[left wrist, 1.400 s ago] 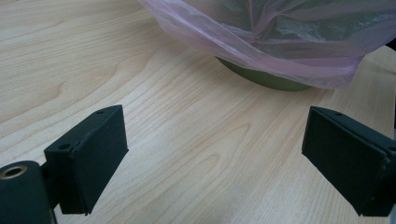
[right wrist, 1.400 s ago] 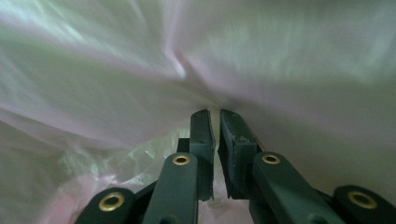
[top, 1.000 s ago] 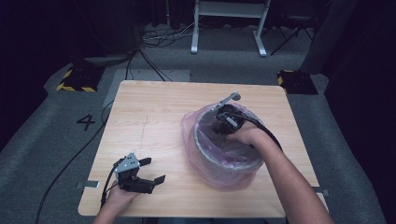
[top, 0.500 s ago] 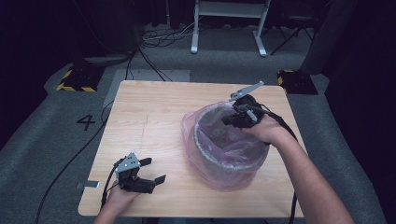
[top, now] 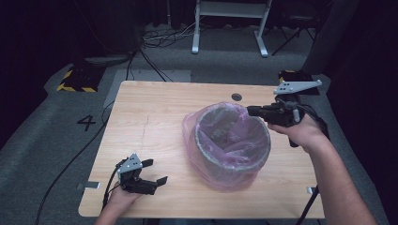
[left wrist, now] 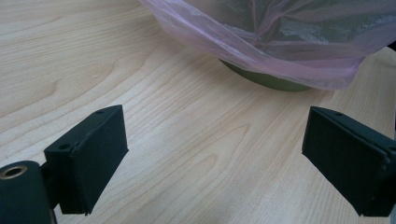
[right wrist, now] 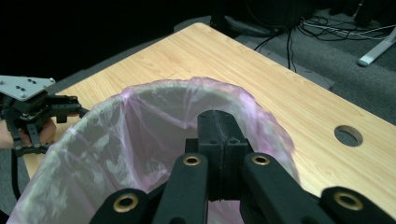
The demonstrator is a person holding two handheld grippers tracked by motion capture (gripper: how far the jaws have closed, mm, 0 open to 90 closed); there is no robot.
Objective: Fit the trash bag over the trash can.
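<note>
A round dark bin (top: 220, 161) lined with a pink plastic bag (top: 206, 117) stands right of the table's middle. My right gripper (top: 248, 111) hovers level at the bin's far right rim, pointing left. Its jaws are pressed together, and I cannot tell whether any film is pinched. In the right gripper view the right gripper (right wrist: 219, 133) points over the bag's (right wrist: 140, 140) open mouth. My left gripper (top: 156, 171) rests at the table's front left, open and empty. In the left gripper view the left gripper (left wrist: 215, 163) faces the bag's draped skirt (left wrist: 261, 37) and the bin's base (left wrist: 271, 81).
The wooden table (top: 155, 108) has a round cable hole (top: 236, 97) just behind the bin. On the grey floor beyond are a white stand's legs (top: 230, 28), loose cables (top: 155, 37) and a yellow-black striped block (top: 75, 79).
My right gripper has risen from the bin's far rim and moved right, jaws still together. The left gripper has stayed in place.
</note>
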